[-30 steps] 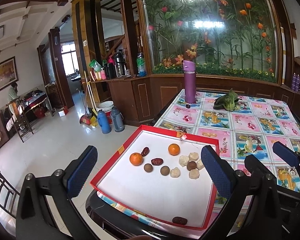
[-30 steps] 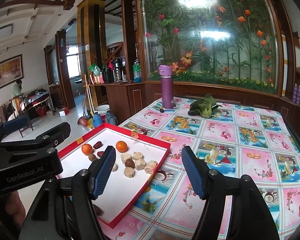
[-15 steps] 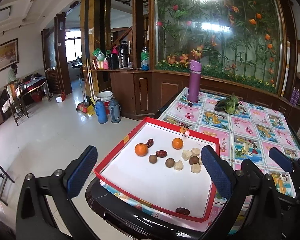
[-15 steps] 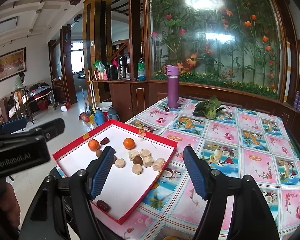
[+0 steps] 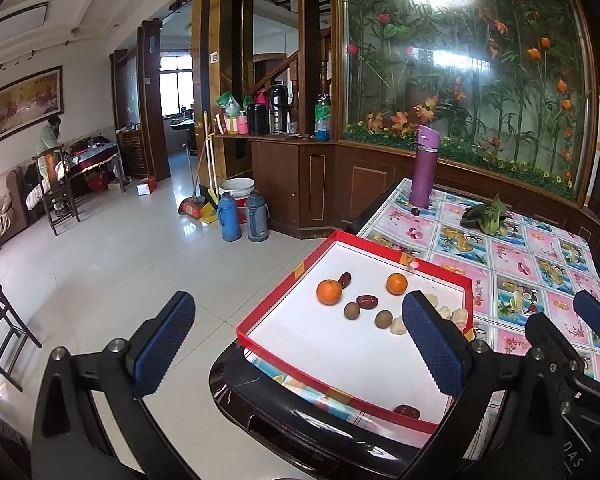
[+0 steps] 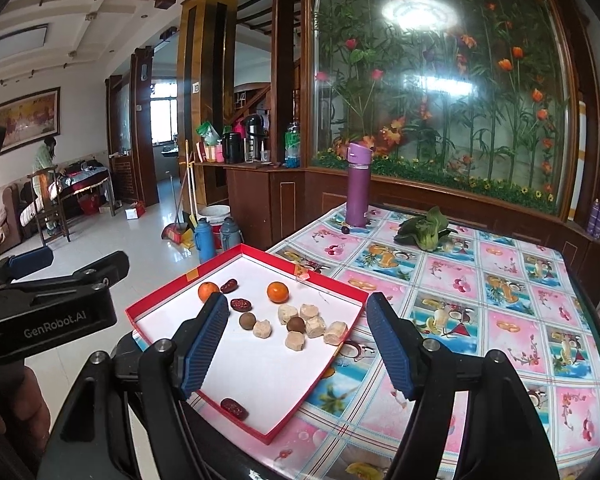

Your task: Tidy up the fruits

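Observation:
A red-rimmed white tray [image 5: 284,292] [image 6: 160,294] lies on the table's near-left corner. It holds two oranges [image 5: 329,291] [image 6: 277,292], dark red dates [image 5: 367,301] [image 6: 241,304], brown round longans [image 5: 351,311] [image 6: 247,320] and several pale peeled chunks [image 6: 315,326]. One date [image 6: 234,408] lies alone near the tray's front corner. My left gripper [image 5: 298,346] hangs open over the tray's near-left edge and the floor. Above the tray's right side my right gripper [image 6: 296,344] is open with nothing between its fingers. The left gripper's body shows at the right wrist view's left edge.
A purple flask [image 6: 358,190] and a green leafy vegetable [image 6: 424,232] stand at the far end of the patterned table [image 6: 480,300]. Thermos jugs [image 5: 244,216], a broom and a wooden cabinet sit on the floor to the left. A person stands far off at the left wall.
Both grippers have pulled back and risen, so the tray looks smaller and farther. The left view has swung left, showing more floor. Nothing on the tray moved.

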Demonstrator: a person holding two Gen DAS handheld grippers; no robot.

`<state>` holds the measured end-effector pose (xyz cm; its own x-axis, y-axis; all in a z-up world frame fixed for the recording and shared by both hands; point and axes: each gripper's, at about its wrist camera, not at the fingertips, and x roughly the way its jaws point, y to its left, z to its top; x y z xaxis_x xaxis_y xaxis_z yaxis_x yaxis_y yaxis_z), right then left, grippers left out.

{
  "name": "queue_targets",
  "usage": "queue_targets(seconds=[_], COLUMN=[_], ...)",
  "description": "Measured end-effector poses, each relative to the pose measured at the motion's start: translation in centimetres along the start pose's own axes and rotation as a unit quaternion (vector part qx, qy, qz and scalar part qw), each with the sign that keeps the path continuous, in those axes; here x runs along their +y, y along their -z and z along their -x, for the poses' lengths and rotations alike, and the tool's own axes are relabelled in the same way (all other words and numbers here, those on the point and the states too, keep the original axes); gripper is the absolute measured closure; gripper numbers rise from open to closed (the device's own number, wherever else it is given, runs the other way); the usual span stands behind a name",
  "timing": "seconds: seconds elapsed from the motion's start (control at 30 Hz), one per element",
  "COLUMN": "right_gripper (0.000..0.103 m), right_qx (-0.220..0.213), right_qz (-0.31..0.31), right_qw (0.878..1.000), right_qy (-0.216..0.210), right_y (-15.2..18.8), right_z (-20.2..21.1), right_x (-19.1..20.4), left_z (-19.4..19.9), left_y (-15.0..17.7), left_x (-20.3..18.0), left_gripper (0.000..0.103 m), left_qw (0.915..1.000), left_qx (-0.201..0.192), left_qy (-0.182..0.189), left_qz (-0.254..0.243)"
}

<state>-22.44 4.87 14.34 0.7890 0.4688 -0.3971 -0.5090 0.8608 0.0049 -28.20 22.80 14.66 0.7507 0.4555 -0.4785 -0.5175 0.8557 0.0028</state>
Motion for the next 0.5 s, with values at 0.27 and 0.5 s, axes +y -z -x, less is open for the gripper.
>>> queue_targets(seconds=[0.27,0.5], right_gripper=[0.031,0.031], right_qx=[0.005,-0.004], right_qz=[-0.018,-0.003], right_qw=[1.000,1.000], right_qy=[0.007,0.007], right_y=[-0.1,-0.3], right_z=[0.8,1.3], right_x=[-0.4,0.5], left_z=[1.2,1.6], left_y=[0.2,0.3], left_x=[2.0,2.5], left_gripper=[0.000,0.000], left_qw=[0.9993,0.9990], left_qx=[-0.005,-0.009], left_qy=[-0.013,-0.027], left_qz=[0.033,0.034])
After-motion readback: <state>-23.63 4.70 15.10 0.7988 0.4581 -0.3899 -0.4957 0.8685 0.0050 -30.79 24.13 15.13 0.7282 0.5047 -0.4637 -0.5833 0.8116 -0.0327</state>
